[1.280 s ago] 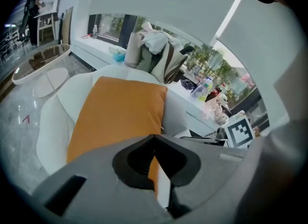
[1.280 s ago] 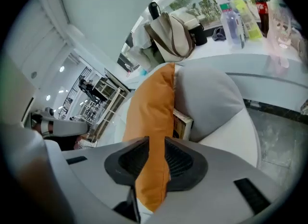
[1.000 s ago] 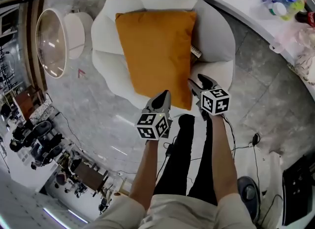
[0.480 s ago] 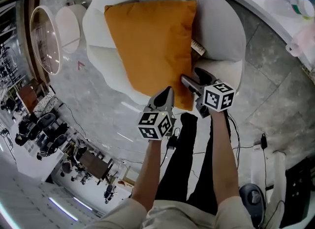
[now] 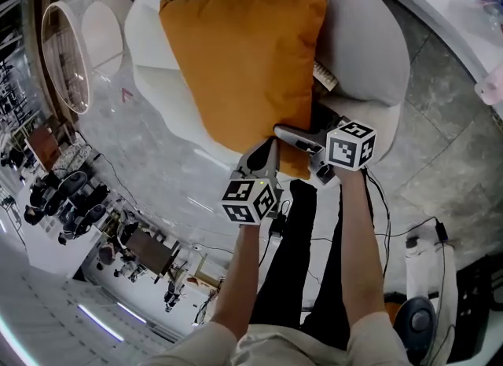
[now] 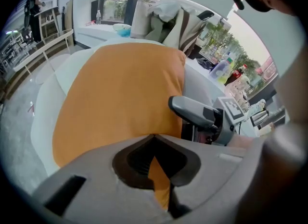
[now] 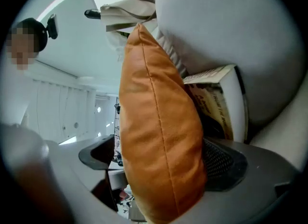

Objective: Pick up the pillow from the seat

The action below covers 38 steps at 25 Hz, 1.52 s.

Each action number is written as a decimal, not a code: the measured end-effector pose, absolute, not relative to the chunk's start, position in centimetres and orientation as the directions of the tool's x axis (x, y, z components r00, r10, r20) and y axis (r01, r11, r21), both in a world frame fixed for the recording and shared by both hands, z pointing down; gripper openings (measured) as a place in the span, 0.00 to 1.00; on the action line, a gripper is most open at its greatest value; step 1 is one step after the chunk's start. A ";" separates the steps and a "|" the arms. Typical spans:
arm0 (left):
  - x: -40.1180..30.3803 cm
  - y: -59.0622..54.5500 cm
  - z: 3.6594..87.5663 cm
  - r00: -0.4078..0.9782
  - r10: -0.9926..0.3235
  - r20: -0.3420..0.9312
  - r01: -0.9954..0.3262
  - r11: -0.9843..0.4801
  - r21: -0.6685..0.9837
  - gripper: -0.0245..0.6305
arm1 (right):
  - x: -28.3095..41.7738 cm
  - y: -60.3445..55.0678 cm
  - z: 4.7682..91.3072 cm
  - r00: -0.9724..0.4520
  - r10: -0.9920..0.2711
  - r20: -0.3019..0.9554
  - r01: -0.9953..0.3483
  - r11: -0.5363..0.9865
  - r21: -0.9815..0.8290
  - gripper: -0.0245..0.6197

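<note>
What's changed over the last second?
The right gripper rolled and moved onto the near corner of the pillow; its jaws have just been opening and now straddle it, unclamped. The left gripper, jaws together, closed in on the near edge. Pillow unmoved on the seat.

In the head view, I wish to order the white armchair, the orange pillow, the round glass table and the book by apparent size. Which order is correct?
1. white armchair
2. orange pillow
3. round glass table, seen as a narrow oval near the picture's edge
4. book, only a strip shows beside the pillow
</note>
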<state>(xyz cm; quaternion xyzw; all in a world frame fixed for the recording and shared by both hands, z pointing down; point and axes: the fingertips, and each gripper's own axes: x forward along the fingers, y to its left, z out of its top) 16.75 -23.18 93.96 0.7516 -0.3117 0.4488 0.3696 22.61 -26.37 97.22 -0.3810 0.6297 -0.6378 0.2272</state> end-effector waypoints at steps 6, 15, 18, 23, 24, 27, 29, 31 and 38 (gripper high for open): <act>16.9 -23.4 94.7 0.420 -0.154 0.894 -0.812 -0.504 0.295 0.05 | 20.8 -27.9 99.4 -0.656 -0.721 0.220 -0.202 -0.113 -0.973 0.88; 17.4 -23.8 94.5 0.443 -0.216 0.870 -0.840 -0.441 0.318 0.05 | 20.3 -28.8 98.4 -0.708 -0.684 0.176 -0.134 -0.114 -0.984 0.88; 16.9 -23.9 94.9 0.430 -0.229 0.874 -0.853 -0.419 0.310 0.05 | 19.5 -29.2 99.5 -0.730 -0.647 0.222 -0.168 -0.145 -0.975 0.88; 16.6 -23.9 94.9 0.429 -0.239 0.871 -0.852 -0.426 0.303 0.05 | 18.8 -29.3 99.4 -0.756 -0.610 0.237 -0.177 -0.157 -0.972 0.88; 16.7 -24.0 94.8 0.433 -0.243 0.868 -0.851 -0.427 0.305 0.05 | 19.0 -29.3 99.3 -0.751 -0.610 0.251 -0.189 -0.166 -0.968 0.88; 17.0 -23.9 94.6 0.446 -0.252 0.859 -0.848 -0.426 0.316 0.05 | 19.6 -29.1 99.3 -0.722 -0.623 0.301 -0.225 -0.200 -0.954 0.87; 16.5 -23.7 94.6 0.455 -0.255 0.853 -0.845 -0.426 0.323 0.05 | 19.4 -28.8 99.2 -0.710 -0.628 0.319 -0.237 -0.214 -0.948 0.84; 15.7 -23.7 94.2 0.461 -0.261 0.848 -0.843 -0.427 0.327 0.05 | 18.9 -28.7 99.0 -0.700 -0.628 0.340 -0.249 -0.231 -0.941 0.77; 13.1 -24.5 91.4 0.496 -0.290 0.818 -0.837 -0.412 0.361 0.05 | 17.3 -28.7 96.7 -0.648 -0.625 0.435 -0.335 -0.280 -0.900 0.60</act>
